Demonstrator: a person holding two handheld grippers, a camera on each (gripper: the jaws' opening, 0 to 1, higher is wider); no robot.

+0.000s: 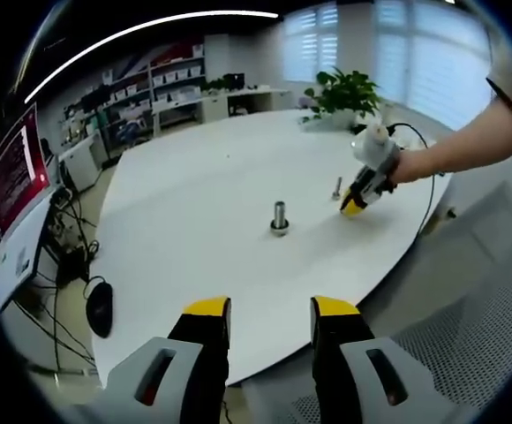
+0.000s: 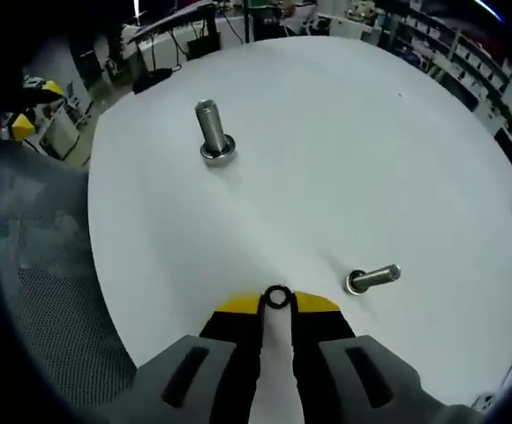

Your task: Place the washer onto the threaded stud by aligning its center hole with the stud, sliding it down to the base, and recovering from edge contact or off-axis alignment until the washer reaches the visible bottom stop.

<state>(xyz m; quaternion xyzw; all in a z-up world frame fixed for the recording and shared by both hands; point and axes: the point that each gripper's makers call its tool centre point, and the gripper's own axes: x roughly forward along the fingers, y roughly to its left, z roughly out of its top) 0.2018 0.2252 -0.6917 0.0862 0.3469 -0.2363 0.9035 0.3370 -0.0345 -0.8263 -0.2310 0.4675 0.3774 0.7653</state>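
Larger stud (image 2: 214,132) stands mid-worktop (image 2: 344,150); smaller bolt (image 2: 372,278) stands nearer right tongs (image 2: 277,305), washer (image 2: 277,297) between tong tips just beside it.

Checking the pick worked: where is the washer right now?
In the right gripper view the washer sits pinched at the right gripper tips, just above the white table, left of the smaller bolt.

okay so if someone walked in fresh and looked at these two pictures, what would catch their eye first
Probably the small dark washer pinched at the yellow tips of the right gripper, low over the round white table. Next, the two bolts standing on their heads: a stout threaded stud toward the table's middle, and a slimmer bolt just beside the washer.
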